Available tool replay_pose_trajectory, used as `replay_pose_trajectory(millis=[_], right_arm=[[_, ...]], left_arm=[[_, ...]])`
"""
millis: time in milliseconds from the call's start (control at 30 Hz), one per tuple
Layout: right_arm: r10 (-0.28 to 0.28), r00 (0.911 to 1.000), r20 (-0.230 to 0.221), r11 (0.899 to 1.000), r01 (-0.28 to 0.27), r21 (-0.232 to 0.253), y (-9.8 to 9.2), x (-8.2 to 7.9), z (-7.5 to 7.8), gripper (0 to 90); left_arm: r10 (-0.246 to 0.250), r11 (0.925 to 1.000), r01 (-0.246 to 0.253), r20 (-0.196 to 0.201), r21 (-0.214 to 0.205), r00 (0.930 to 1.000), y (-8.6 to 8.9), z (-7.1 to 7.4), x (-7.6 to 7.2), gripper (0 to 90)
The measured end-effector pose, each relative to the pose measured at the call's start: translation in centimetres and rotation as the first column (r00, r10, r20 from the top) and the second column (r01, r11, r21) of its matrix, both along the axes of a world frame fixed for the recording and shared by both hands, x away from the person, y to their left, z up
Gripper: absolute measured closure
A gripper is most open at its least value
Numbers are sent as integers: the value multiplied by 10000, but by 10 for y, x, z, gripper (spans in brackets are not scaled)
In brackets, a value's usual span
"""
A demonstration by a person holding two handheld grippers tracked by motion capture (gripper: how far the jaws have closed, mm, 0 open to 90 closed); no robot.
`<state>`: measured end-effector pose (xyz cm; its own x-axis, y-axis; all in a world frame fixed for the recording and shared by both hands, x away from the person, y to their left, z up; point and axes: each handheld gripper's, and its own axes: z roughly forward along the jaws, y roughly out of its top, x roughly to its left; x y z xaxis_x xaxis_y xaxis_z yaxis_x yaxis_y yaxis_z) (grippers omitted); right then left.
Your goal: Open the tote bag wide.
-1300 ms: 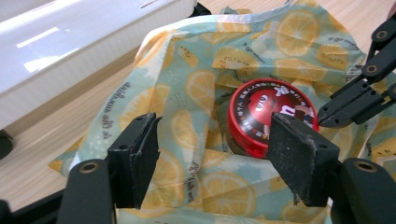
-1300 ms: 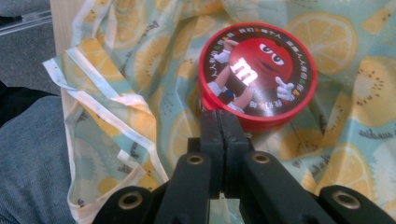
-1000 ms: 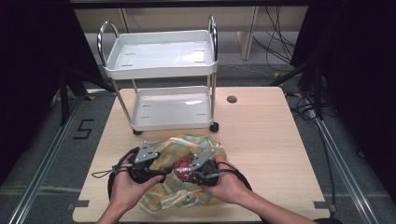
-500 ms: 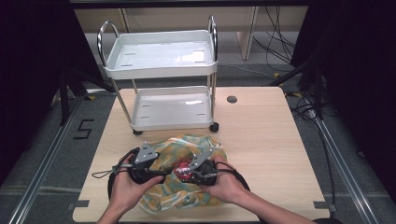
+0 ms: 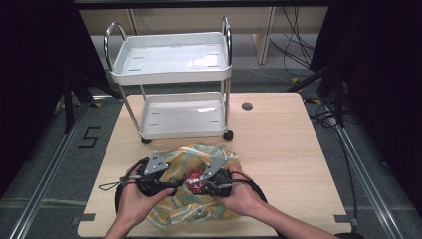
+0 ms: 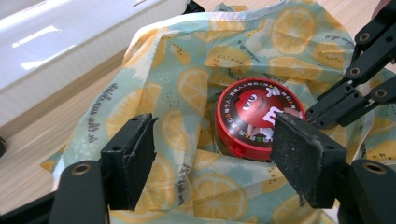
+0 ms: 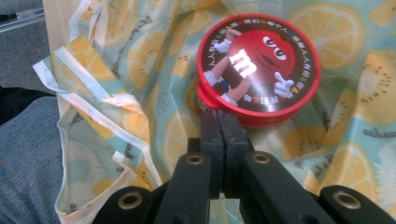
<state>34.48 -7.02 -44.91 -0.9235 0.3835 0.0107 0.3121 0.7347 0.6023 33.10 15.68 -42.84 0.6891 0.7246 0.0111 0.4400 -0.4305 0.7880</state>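
Note:
A round red candy tin [image 5: 195, 180] with a cartoon lid [image 7: 259, 65] rests in the folds of a lemon-print cloth [image 5: 199, 155] at the table's near edge. My left gripper [image 6: 215, 128] is open, its wide-set pads just short of the tin [image 6: 254, 114], with cloth beneath them. It comes in from the left in the high view [image 5: 171, 186]. My right gripper [image 7: 219, 116] is shut, its tips pressed together against the tin's lower rim. I cannot tell whether cloth [image 7: 140, 60] is pinched between them. In the high view it reaches in from the right [image 5: 201, 187].
A white two-shelf cart [image 5: 169, 78] with chrome handles stands on the far left half of the wooden table [image 5: 283, 149]. A small round cable hole [image 5: 247, 105] lies to the cart's right. Cables [image 5: 119, 191] trail near the table's front edge.

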Motion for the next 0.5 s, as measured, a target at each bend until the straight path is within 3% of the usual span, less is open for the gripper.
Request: replay_pose_trajectory(millis=[233, 333, 500], right_arm=[[263, 9997, -27, 9997, -263, 17, 4, -3, -4, 900], [174, 9997, -142, 9998, -172, 137, 0, -4, 1, 900], [-143, 9997, 184, 9987, 134, 493, -19, 0, 15, 889]], left_arm=[[-191, 9998, 191, -39, -2, 9998, -5, -2, -1, 286], [-268, 9996, 267, -121, -83, 9996, -8, -3, -2, 282], [-485, 9988, 483, -215, -96, 9986, -14, -5, -3, 274]])
